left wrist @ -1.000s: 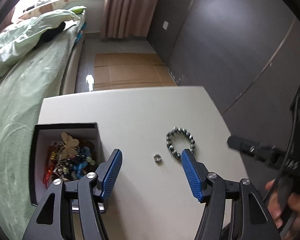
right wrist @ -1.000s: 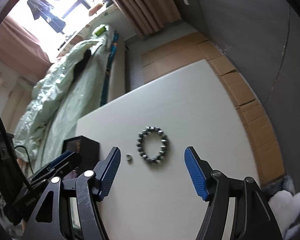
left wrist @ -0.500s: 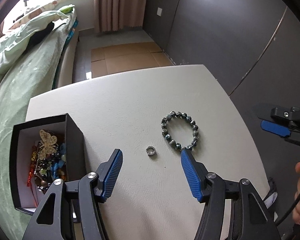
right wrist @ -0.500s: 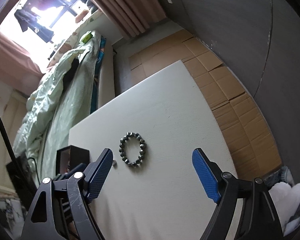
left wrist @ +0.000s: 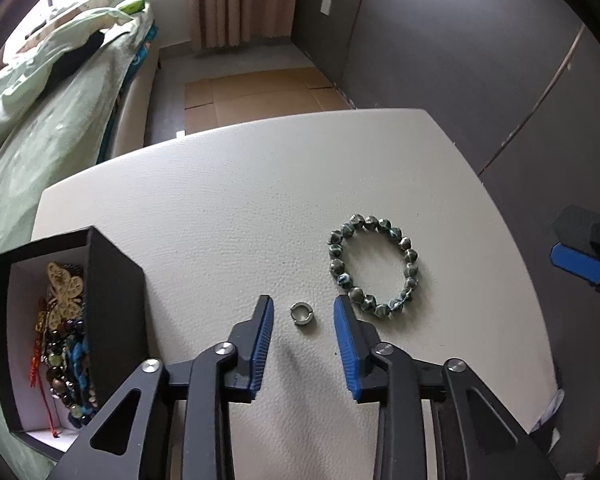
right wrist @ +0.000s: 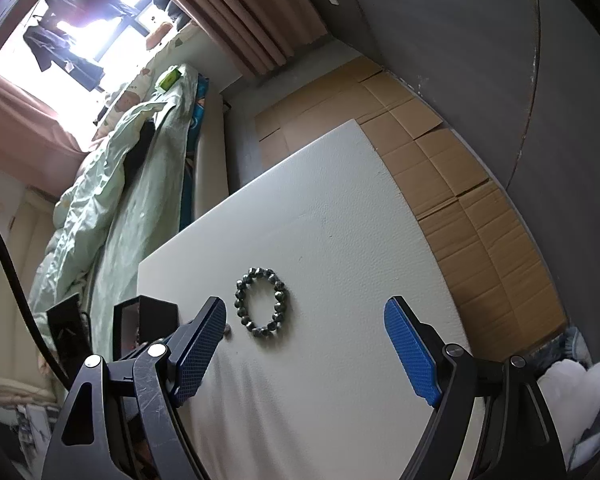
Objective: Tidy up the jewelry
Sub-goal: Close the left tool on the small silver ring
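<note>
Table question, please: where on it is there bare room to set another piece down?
The table is bare across its far half, beyond the bead bracelet and the black box. The near right corner also looks free. It is crowded around the small ring, framed by the left gripper.

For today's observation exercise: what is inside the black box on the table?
The black box holds a pale butterfly ornament lying on a heap of colourful beaded bracelets. Its near wall hides part of the floor, and whatever lies beneath the heap is covered.
</note>
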The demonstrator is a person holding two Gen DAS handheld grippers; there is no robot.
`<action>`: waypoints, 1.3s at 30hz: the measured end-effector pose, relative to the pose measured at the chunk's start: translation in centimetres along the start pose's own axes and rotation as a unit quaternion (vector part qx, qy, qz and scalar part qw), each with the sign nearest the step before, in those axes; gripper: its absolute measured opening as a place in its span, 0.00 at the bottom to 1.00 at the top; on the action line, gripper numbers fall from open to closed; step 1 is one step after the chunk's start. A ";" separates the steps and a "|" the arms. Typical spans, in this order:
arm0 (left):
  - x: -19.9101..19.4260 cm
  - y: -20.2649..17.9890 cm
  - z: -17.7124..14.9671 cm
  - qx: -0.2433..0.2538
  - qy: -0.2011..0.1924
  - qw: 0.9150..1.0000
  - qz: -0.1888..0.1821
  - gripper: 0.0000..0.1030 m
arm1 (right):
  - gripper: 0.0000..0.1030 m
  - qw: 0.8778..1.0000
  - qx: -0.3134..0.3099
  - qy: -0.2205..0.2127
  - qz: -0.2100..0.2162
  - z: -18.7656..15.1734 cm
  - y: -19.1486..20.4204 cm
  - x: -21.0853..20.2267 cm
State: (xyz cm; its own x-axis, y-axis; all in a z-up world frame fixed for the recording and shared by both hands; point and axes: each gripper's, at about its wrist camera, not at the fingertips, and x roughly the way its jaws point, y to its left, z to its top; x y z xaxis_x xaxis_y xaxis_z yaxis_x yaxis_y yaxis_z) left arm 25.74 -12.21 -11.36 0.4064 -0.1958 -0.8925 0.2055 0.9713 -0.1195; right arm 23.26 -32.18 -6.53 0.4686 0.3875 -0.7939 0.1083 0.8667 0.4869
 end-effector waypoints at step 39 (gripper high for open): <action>-6.6 4.9 0.8 -0.052 -0.075 0.996 -0.023 0.12 | 0.60 0.986 -0.151 0.014 -0.069 -1.1 6.4 5.5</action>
State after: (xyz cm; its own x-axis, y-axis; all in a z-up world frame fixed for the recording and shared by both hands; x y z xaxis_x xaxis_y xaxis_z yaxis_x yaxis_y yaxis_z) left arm 24.78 -6.26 -5.74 0.5292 -0.2502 -0.8108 0.1371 0.9682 -0.2093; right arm 25.59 -24.12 -8.20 0.4426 0.2635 -0.8572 -0.0983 0.9644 0.2456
